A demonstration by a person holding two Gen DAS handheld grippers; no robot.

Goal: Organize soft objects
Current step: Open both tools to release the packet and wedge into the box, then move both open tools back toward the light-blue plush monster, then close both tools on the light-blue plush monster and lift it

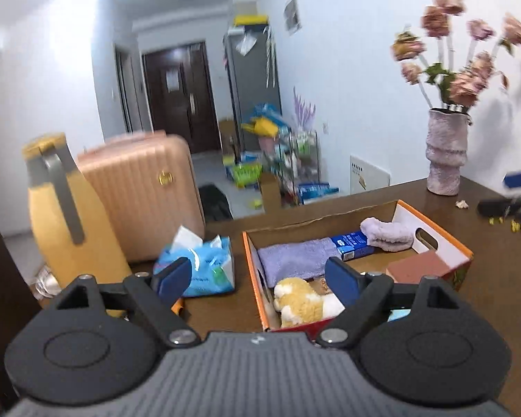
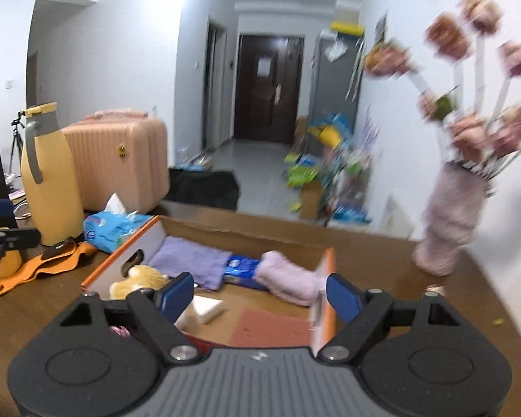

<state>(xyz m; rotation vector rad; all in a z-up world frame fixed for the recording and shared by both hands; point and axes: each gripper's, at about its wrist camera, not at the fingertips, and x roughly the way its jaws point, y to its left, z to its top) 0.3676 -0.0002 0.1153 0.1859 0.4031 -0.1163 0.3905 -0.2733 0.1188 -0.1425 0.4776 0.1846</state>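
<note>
I have both grippers raised over the cardboard box [image 1: 434,239] on the brown table [image 1: 486,236], and both are empty: the left gripper [image 1: 260,278] stands wide with nothing between its blue pads, and the right gripper [image 2: 260,295] is spread just as wide above the box's near end. The soft things are mostly inside already: the folded purple towel [image 1: 295,257] lies flat against the left wall, the pale lilac rolled cloth [image 2: 288,278] sits at the far right corner touching the blue packet [image 2: 241,266], and the plush toy [image 1: 305,300] lies in the near left corner. My judgement is that the step in hand is either tidying what is in the box or fetching the next soft item, probably the blue tissue pack [image 1: 201,267] just left of the box. To do it well I would bring the left gripper down squarely over the pack's middle, close gently so it only dents, lift clear of the orange rim, and set it into bare floor space rather than onto the toy. The right-hand view is motion-blurred, so the vase [image 2: 448,222] and its flowers smear, and I cannot read the white block [image 2: 205,307] or the reddish slab [image 2: 271,326] near my fingers. The box's near wall is hidden behind both gripper bodies.
</note>
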